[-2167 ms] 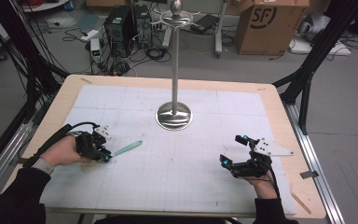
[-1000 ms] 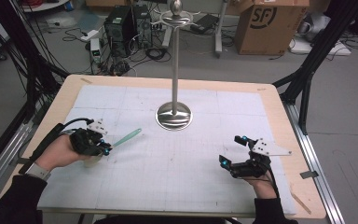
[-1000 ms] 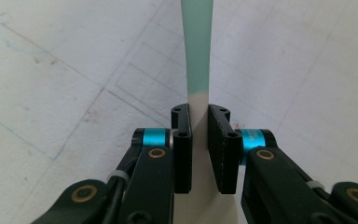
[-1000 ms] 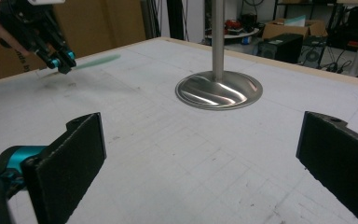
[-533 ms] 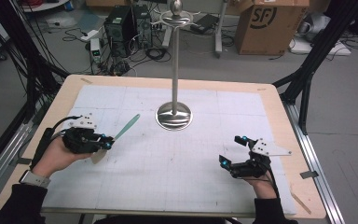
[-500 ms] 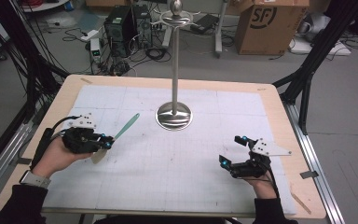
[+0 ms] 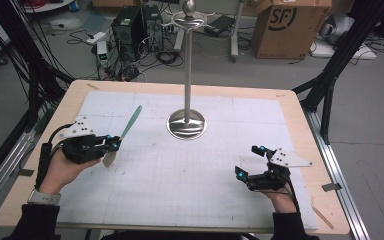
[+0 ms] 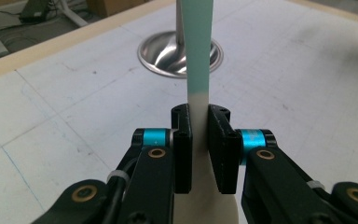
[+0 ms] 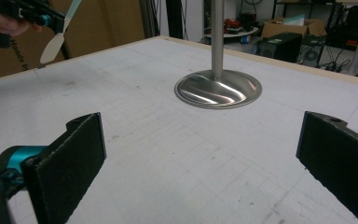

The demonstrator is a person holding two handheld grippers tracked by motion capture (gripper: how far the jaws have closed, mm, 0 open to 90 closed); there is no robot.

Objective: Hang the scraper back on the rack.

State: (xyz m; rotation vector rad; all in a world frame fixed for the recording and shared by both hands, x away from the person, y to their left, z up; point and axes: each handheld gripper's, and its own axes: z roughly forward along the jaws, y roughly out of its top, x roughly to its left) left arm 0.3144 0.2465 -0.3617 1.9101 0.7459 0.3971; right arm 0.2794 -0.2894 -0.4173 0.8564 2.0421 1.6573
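Spatula (image 8: 198, 60) sits clamped in the left gripper (image 8: 199, 122) fingers; right gripper (image 9: 200, 158) gapes empty. Keep that pinch firm (the handle is thin) while steering toward the stand (image 7: 186, 124).

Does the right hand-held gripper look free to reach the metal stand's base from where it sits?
Probably yes: the right hand-held gripper is open, and bare mat lies between it and the stand base.

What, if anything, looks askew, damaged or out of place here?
Nothing stands out. The left gripper holds the spatula cleanly, the stand is upright on the table, and the right gripper is open.
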